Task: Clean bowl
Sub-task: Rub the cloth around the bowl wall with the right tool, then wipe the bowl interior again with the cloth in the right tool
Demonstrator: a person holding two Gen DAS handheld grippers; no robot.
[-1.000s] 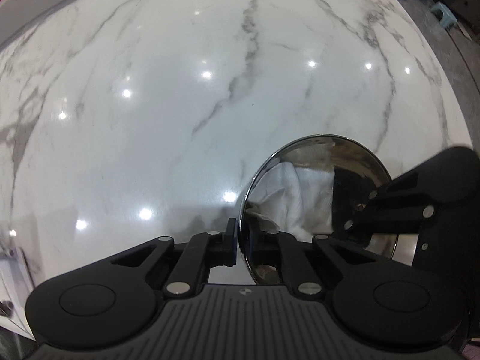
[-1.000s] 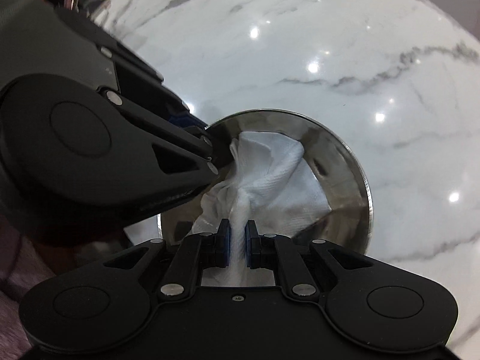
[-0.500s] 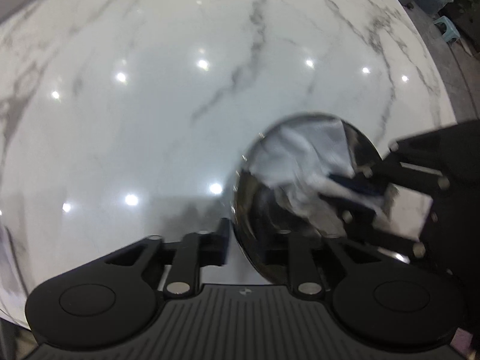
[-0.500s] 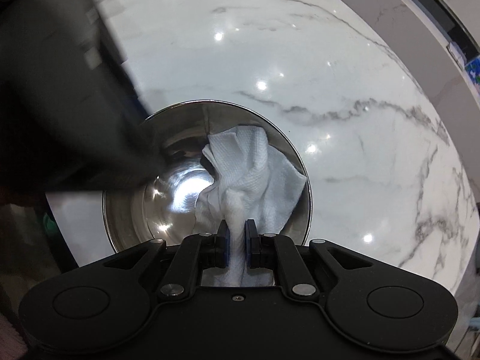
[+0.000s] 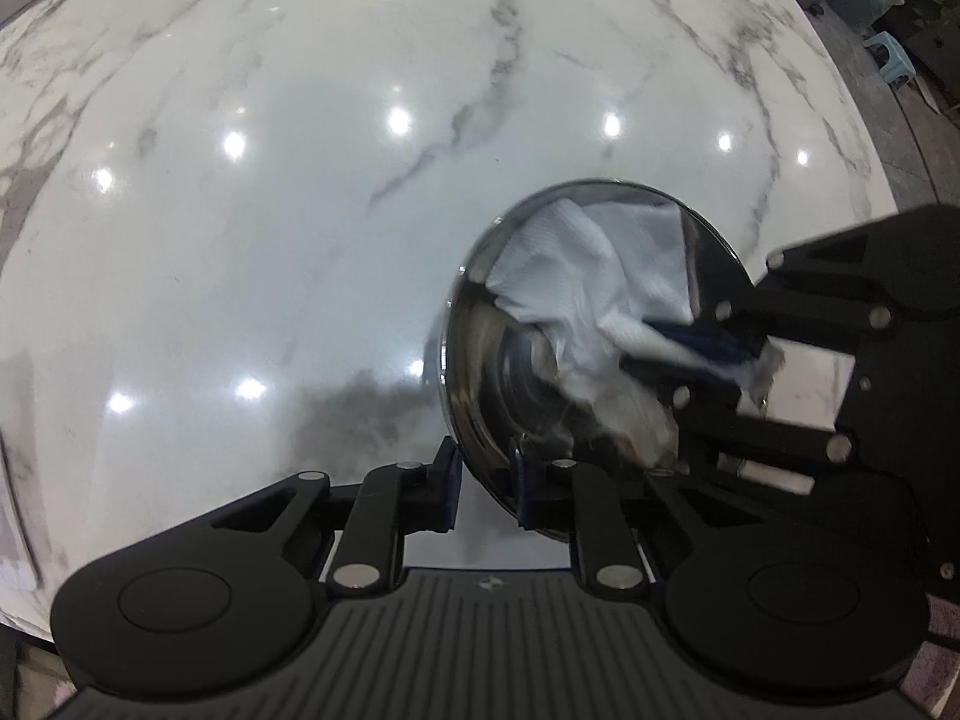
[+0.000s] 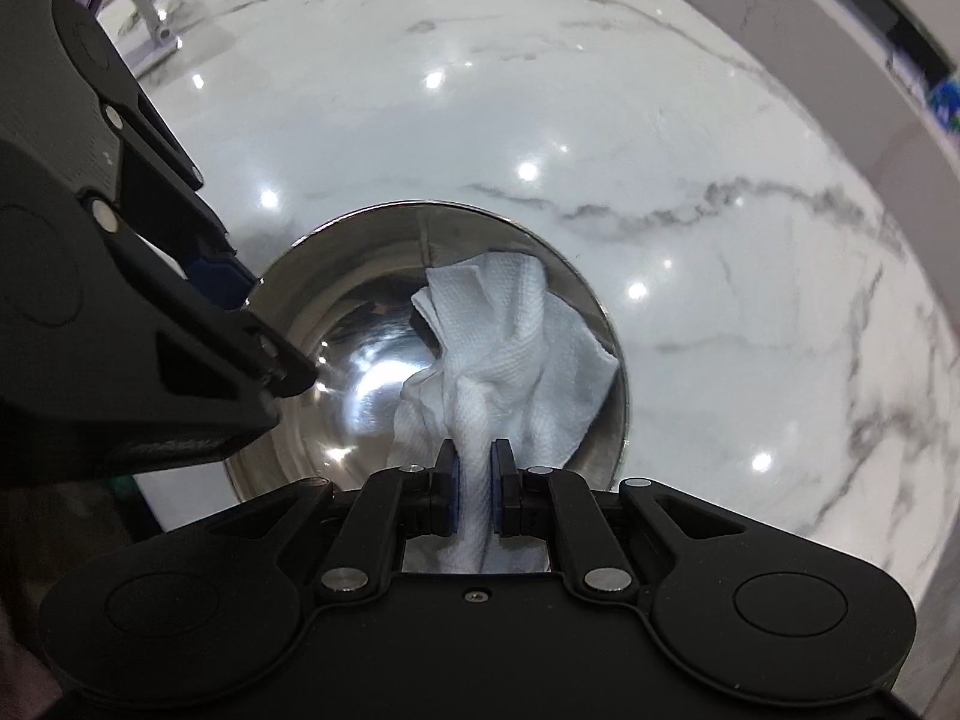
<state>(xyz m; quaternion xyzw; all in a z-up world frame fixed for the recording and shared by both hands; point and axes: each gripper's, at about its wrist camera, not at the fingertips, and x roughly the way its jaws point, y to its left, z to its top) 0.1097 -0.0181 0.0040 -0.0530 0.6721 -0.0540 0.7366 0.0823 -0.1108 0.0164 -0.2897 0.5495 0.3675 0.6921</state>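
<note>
Stainless steel is what the bowl (image 6: pixel 336 324) is made of, and it is seen resting on a glossy white marble table (image 5: pixel 270 228) veined with grey. Ceiling lights are mirrored as bright spots across the stone on every side of the bowl.

A crumpled white paper towel (image 6: pixel 510 336) is laid against the inner wall of the bowl, on the side away from the left gripper (image 5: pixel 483 489), while the polished bottom of the bowl is left bare and gleaming beside it. A twisted end of the towel is clamped between the blue pads of the right gripper (image 6: pixel 475 489), which is held above the bowl's near rim in its own view and pointed steeply down into it.

The rim of the bowl is straddled by the left gripper: one finger is placed outside the wall and the other inside. Its jaws have just been closing, with the thin steel rim between them; a small gap is seen between the outer pad and the wall, so a firm clamp cannot be confirmed from the left wrist view.

Beyond the table's far corner from the bowl, a small blue stool (image 5: pixel 894 57) is seen on the floor.
</note>
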